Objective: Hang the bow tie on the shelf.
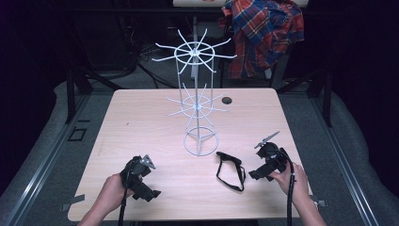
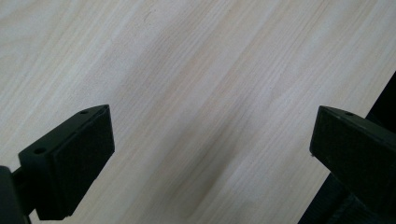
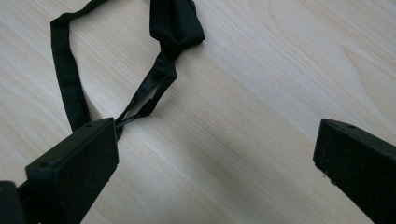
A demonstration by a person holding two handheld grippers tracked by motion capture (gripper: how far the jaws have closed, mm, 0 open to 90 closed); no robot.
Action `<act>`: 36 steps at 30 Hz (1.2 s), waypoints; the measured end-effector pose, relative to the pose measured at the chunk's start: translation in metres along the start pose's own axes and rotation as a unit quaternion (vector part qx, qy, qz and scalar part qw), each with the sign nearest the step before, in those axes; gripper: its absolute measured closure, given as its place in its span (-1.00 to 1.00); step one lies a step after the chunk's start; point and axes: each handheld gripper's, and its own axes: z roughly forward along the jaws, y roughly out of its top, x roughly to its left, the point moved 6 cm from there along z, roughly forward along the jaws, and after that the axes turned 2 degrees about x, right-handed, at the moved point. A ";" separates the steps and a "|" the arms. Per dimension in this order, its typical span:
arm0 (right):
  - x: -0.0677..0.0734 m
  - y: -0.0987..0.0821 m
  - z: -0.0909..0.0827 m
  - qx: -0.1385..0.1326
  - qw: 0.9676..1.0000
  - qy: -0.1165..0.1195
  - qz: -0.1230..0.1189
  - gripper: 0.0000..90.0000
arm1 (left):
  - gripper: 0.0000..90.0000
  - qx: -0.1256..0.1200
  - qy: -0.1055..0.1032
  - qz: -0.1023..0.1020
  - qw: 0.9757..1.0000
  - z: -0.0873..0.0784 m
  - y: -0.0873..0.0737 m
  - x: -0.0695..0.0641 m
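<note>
A light wood surface is seen from the high view, with a white wire display rack standing upright near its middle on a ring-shaped base. The rack carries two tiers of radiating wire arms, one at the top and one lower down. A small dark round hole is set in the surface just to the right of the rack.

A black bow tie with its strap lies flat on the surface, in front of the rack's base and slightly to the right of it, apart from it. In the right gripper view the bow itself is seen at the top, with the strap looped away to the left and ending close beside the left jaw.

The left gripper is held in the person's left hand near the front left of the surface; its jaws are spread wide apart over bare wood, with nothing between them. The right gripper is held in the right hand just right of the bow tie; its jaws are likewise wide apart and nothing is clamped.

A red and blue plaid shirt is draped behind the surface at the upper right.
</note>
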 end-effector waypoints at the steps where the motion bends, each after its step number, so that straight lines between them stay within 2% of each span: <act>1: 0.002 0.001 0.002 -0.006 1.000 0.010 0.003 -1.00 | -1.00 0.000 -0.001 0.000 1.000 0.000 0.000 0.000; 2: 0.003 0.001 0.002 -0.003 1.000 0.017 -0.001 -1.00 | -1.00 0.001 0.000 0.001 1.000 0.000 0.000 0.000; 3: 0.002 0.002 0.001 0.000 1.000 0.002 -0.003 -1.00 | -1.00 0.002 -0.001 0.001 1.000 0.000 0.000 0.000; 4: 0.003 0.003 0.001 0.001 1.000 -0.003 -0.006 -1.00 | -1.00 0.002 0.000 0.001 1.000 0.001 0.000 0.000; 7: 0.005 0.005 0.002 -0.003 1.000 0.001 -0.007 -1.00 | -1.00 0.003 -0.001 0.002 1.000 0.001 0.000 0.000; 8: 0.007 0.006 0.004 -0.005 1.000 0.011 -0.009 -1.00 | -1.00 0.004 -0.001 0.002 1.000 0.001 0.000 0.000; 9: 0.006 0.006 0.004 -0.004 1.000 0.001 -0.011 -1.00 | -1.00 0.004 -0.001 0.001 1.000 0.001 0.000 -0.001; 10: 0.008 0.008 0.005 -0.013 1.000 0.002 -0.002 -1.00 | -1.00 0.005 -0.001 0.001 1.000 0.001 0.000 -0.001; 11: 0.007 0.008 0.005 -0.007 1.000 0.004 -0.009 -1.00 | -1.00 0.005 -0.001 0.001 1.000 0.001 0.000 -0.001; 14: 0.007 0.010 0.006 -0.009 1.000 -0.002 -0.008 -1.00 | -1.00 0.006 -0.002 0.002 1.000 0.002 0.000 -0.001; 17: 0.010 0.013 0.007 -0.013 1.000 0.005 -0.008 -1.00 | -1.00 0.006 -0.002 0.002 1.000 0.002 0.000 -0.001; 22: 0.014 0.018 0.010 -0.014 1.000 -0.003 -0.021 -1.00 | -1.00 0.005 -0.002 0.002 1.000 0.002 0.000 -0.001; 25: 0.016 0.020 0.012 -0.011 1.000 -0.002 -0.024 -1.00 | -1.00 0.006 -0.002 0.002 1.000 0.002 0.000 -0.001; 26: 0.018 0.021 0.014 -0.017 1.000 0.001 -0.022 -1.00 | -1.00 0.006 -0.002 0.002 1.000 0.002 0.000 -0.001; 28: 0.018 0.022 0.014 -0.010 0.999 -0.001 -0.030 -1.00 | -1.00 0.005 -0.002 0.002 1.000 0.002 0.000 -0.001; 36: 0.026 0.027 0.017 -0.014 0.999 -0.001 -0.035 -1.00 | -1.00 0.006 -0.001 0.003 1.000 0.002 0.001 -0.001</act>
